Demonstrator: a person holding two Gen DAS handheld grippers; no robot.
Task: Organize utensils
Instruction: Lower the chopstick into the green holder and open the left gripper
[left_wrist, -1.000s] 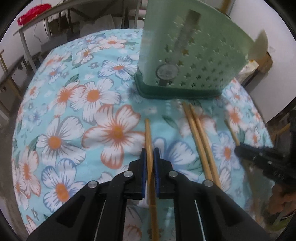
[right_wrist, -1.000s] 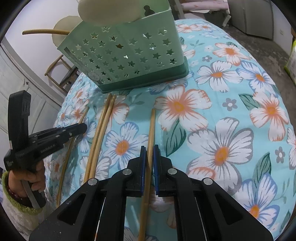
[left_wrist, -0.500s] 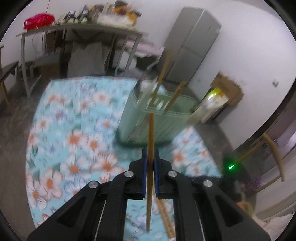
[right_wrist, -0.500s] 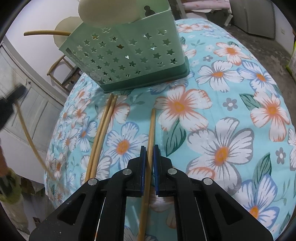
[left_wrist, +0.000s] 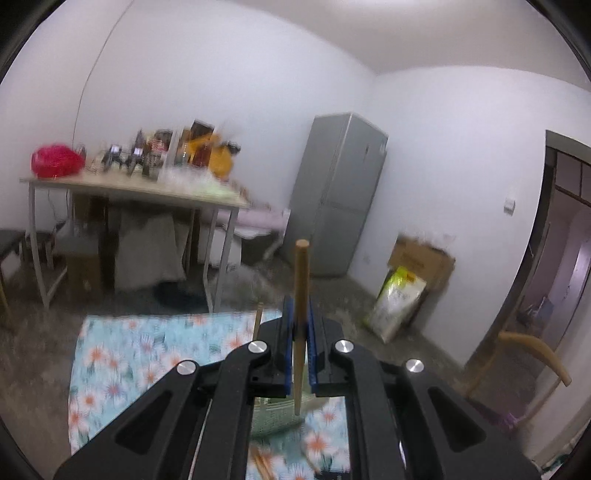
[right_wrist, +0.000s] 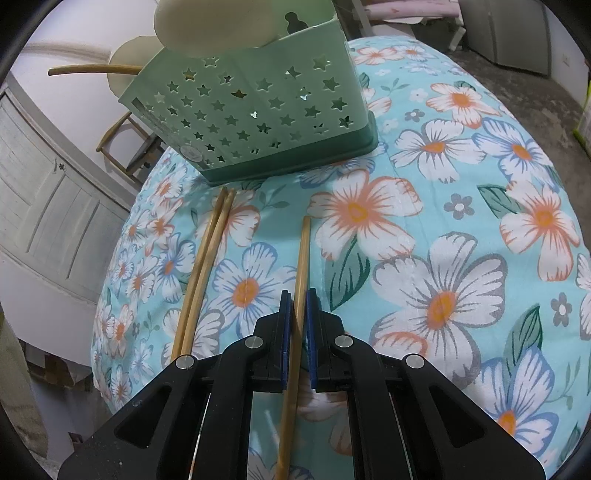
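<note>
High above the table, the left hand-held gripper is clenched on one chopstick, stood nearly upright; a second ago it lay flat on the cloth. Judged step: carrying it to the green holder just below, so next comes lining its low tip over an opening. Farther right, the right hand-held gripper stays clamped on another chopstick lying on the table, with a loose pair to its left.

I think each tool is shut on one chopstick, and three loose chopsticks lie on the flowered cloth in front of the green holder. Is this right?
Not quite: only two loose chopsticks lie there, as the right wrist view shows. The rest stands.
</note>
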